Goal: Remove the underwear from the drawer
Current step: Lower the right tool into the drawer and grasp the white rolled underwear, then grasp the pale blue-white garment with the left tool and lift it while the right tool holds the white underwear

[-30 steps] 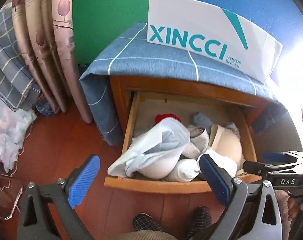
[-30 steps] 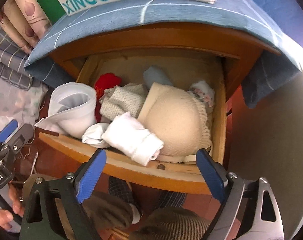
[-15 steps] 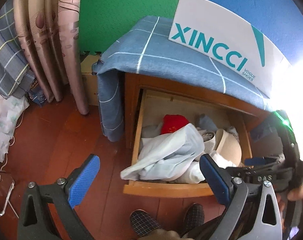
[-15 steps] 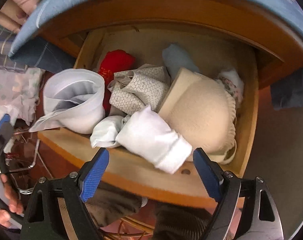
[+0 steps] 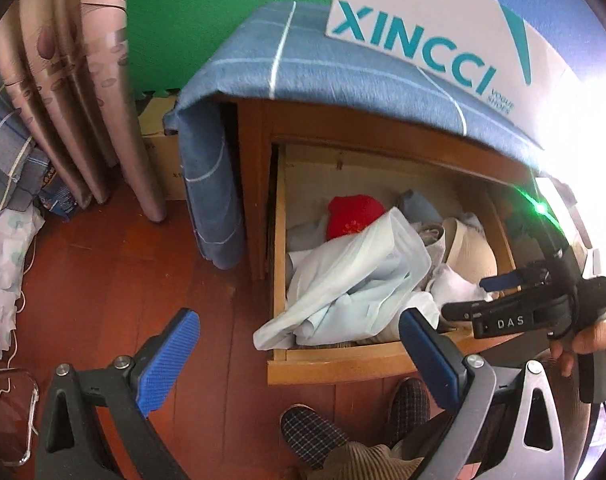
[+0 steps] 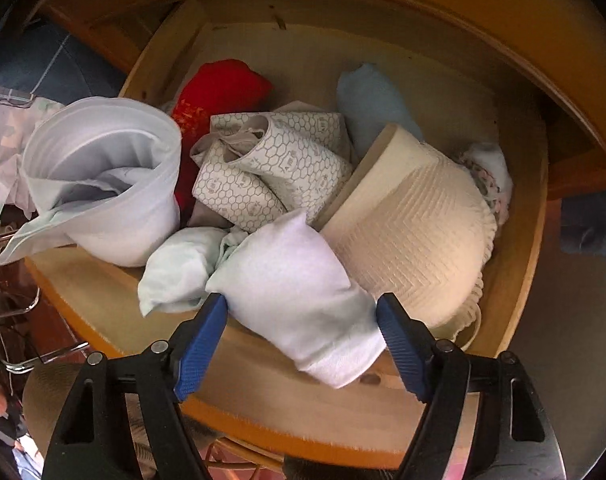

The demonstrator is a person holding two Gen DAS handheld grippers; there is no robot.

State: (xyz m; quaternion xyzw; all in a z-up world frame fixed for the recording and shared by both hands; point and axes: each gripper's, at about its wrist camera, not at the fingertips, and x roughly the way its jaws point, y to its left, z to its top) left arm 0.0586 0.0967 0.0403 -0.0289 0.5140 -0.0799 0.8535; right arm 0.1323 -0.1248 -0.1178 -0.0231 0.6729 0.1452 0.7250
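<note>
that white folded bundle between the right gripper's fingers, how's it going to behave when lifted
The white bundle looks like soft folded cloth, so it will likely squash under the right gripper, whose jaws have just been closing around it. It is probably light. Its loose end may unfold and droop, brushing the cream bra beside it.

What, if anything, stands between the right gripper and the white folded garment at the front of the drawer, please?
Nothing visible does. The right gripper has just been closing its jaws, and the white folded garment already lies between them, on top of the drawer's front edge. The cream bra sits close beside one jaw.
</note>
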